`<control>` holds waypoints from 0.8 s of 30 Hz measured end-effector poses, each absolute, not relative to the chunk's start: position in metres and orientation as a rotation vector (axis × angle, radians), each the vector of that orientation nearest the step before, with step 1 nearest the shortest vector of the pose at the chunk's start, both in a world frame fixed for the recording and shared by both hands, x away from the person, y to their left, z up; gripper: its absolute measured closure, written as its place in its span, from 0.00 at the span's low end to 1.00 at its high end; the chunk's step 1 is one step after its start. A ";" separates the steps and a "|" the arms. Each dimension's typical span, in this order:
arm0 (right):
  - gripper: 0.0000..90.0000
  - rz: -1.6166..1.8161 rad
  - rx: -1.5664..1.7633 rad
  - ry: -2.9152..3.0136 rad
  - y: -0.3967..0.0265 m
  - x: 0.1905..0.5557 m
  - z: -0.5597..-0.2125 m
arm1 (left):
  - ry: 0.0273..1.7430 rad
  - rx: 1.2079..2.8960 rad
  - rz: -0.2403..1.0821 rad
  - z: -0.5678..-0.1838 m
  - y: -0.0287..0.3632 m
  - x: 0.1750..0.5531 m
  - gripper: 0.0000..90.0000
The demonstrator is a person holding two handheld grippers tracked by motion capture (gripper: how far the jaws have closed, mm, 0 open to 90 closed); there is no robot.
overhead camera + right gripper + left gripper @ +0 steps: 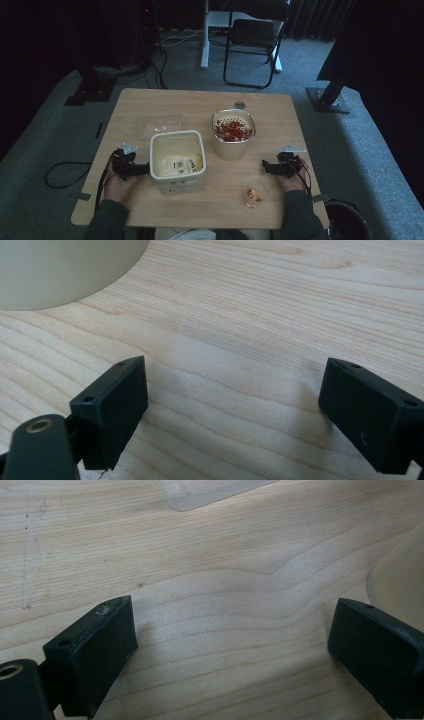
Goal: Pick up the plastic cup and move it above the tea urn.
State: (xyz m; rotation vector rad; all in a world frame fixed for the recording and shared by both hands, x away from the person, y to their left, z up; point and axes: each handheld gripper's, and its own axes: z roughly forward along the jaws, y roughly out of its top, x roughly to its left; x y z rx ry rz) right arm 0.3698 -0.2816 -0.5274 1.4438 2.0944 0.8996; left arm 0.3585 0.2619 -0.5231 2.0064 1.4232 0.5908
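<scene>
A square cream tub [178, 161] stands at the table's middle front, and a round cream pot [233, 132] holding a strainer of red pieces sits behind it to the right. My left gripper [142, 169] rests low on the wood just left of the tub, open, with bare wood between its jaws [232, 645]; the tub's edge [400, 585] shows at the right of the left gripper view. My right gripper [267, 167] lies right of the pot, open and empty [232, 410], with the pot's base [60, 270] at upper left.
A clear lid [160, 126] lies flat behind the tub, its corner [210, 492] seen in the left gripper view. A small clear cup [256, 194] with red bits stands near the front edge by my right hand. A folding chair [252, 40] stands beyond the wooden table [150, 100].
</scene>
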 end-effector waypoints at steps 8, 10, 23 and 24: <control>0.13 0.900 1.444 2.094 -0.282 0.370 -0.527 | 1.462 1.988 0.609 -0.523 0.262 0.358 0.06; 0.13 0.900 1.444 2.094 -0.282 0.370 -0.527 | 1.463 1.988 0.610 -0.523 0.262 0.358 0.06; 0.14 0.900 1.444 2.093 -0.282 0.370 -0.527 | 1.442 2.034 0.564 -0.515 0.266 0.355 0.26; 0.14 0.901 1.445 2.092 -0.282 0.369 -0.527 | 1.442 2.036 0.566 -0.514 0.267 0.355 0.31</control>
